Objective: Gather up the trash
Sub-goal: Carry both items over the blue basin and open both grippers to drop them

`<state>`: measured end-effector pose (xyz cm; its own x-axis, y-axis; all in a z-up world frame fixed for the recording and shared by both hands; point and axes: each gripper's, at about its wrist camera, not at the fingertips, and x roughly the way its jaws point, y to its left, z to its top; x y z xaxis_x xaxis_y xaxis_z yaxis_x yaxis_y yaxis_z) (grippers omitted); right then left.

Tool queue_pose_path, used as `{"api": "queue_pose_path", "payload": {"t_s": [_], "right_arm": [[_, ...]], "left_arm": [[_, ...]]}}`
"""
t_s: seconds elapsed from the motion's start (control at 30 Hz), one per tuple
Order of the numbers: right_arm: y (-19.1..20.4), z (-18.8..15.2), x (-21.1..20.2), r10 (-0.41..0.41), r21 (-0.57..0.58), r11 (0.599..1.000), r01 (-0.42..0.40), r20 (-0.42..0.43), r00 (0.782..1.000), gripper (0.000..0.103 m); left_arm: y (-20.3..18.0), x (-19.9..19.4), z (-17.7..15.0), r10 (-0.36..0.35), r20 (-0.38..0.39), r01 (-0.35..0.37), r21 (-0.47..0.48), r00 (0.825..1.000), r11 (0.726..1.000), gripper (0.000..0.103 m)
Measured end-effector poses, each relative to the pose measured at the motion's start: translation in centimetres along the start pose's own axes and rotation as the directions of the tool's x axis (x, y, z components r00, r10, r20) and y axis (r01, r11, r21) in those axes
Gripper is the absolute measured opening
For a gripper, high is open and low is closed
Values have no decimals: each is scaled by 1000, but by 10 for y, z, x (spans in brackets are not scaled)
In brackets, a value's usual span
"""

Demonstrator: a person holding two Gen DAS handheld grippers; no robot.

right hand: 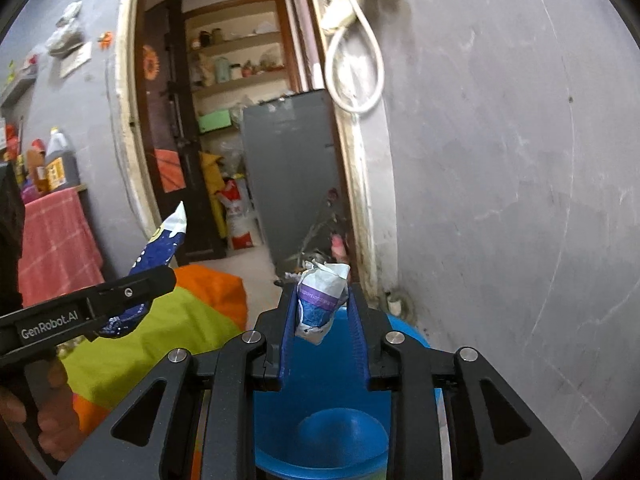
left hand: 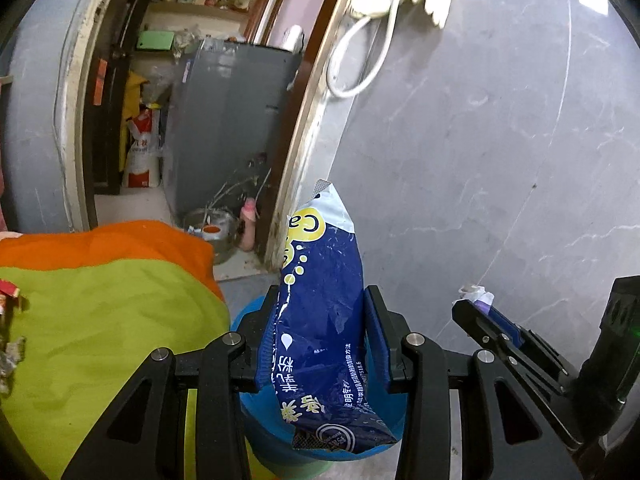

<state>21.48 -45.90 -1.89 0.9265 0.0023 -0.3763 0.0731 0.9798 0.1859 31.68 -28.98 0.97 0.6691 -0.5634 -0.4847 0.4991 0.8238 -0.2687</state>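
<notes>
My left gripper (left hand: 322,312) is shut on a blue and white milk powder packet (left hand: 320,320), holding it upright above the blue bin (left hand: 256,416). The packet also shows at the left in the right wrist view (right hand: 160,248). My right gripper (right hand: 320,304) is shut on a crumpled white and purple wrapper (right hand: 322,296), held over the open blue bin (right hand: 320,432), whose inside looks empty. In the left wrist view the right gripper (left hand: 476,300) comes in from the right with the wrapper (left hand: 478,294) at its tip.
A table with a green and orange cloth (left hand: 100,312) is at the left, with scraps of trash (left hand: 10,320) on it. A grey wall (left hand: 500,160) is on the right. A doorway (right hand: 240,140) ahead shows a grey fridge (right hand: 292,176) and shelves.
</notes>
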Motion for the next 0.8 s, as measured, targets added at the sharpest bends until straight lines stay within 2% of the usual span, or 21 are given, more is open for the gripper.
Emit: {"api": "queue_pose_path", "payload": {"t_s": [0.37, 0.43, 0.5, 0.57, 0.63, 0.77, 0.8], "right_arm": [[-14, -14, 29, -9, 33, 999, 11, -55, 998, 26], [-14, -13, 33, -9, 35, 999, 11, -61, 998, 31], [-13, -10, 37, -6, 38, 999, 8, -60, 998, 36], [-13, -9, 36, -5, 38, 999, 7, -56, 998, 37], [-12, -8, 36, -11, 36, 999, 13, -53, 999, 46], [-10, -4, 24, -25, 44, 999, 26, -10, 1000, 58], [-10, -3, 23, -32, 45, 998, 32, -5, 999, 65]], "left_arm": [[13, 34, -12, 36, -83, -38, -21, 996, 999, 37], [13, 34, -13, 38, -87, -40, -23, 996, 999, 42], [14, 32, -13, 35, -86, -38, -27, 996, 999, 42], [15, 30, -14, 36, -89, -39, -33, 995, 999, 44], [18, 26, -14, 32, -83, -36, -43, 996, 998, 52], [28, 11, -12, 63, -49, -66, -57, 997, 996, 58], [31, 7, -12, 79, -49, -82, -54, 996, 995, 63]]}}
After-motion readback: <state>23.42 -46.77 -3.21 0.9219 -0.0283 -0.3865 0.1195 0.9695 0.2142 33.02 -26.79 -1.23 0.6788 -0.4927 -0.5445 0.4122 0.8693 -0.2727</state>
